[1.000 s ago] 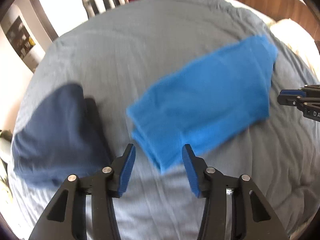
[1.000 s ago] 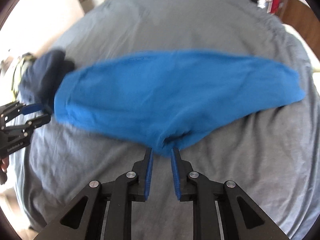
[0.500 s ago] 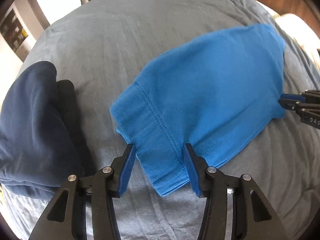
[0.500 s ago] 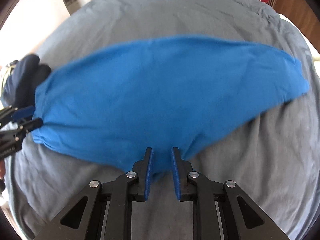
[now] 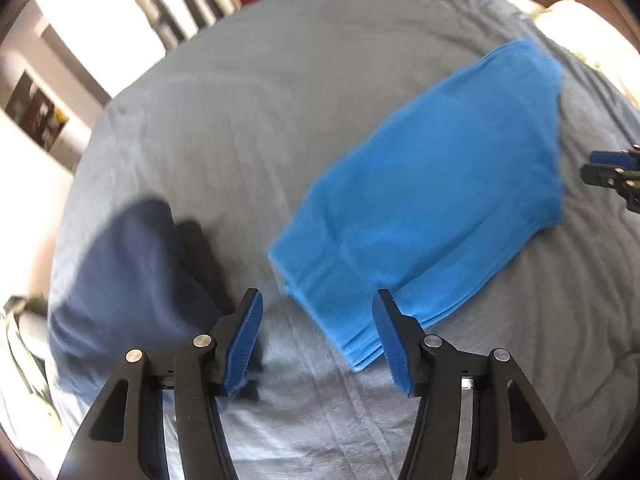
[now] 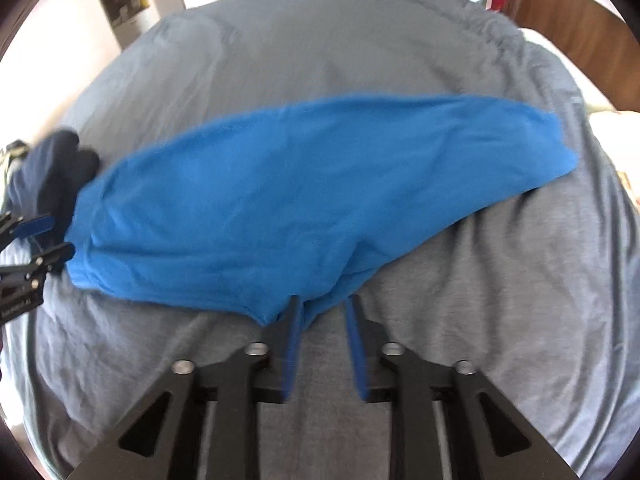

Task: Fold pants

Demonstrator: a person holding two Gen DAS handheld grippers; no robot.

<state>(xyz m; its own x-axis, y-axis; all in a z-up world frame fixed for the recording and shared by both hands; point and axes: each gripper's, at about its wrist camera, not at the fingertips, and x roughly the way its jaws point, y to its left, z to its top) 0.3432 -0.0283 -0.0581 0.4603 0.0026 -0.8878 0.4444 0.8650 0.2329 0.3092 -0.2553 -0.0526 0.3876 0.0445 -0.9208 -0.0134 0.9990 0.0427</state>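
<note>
Pants (image 6: 304, 208) lie folded on the bed (image 6: 320, 48). Left gripper (image 5: 318, 340) and right gripper (image 6: 322, 344) have just been opening, apparently gripping nothing.

Big bed (image 5: 304, 128) with a rumpled grey sheet takes up most of the shot. There's a dark navy bundle of clothing (image 5: 132, 288) sitting near its left edge, a wooden headboard (image 6: 576, 32) off to the right, and a dark poster (image 5: 36, 112) on the pale wall.
</note>
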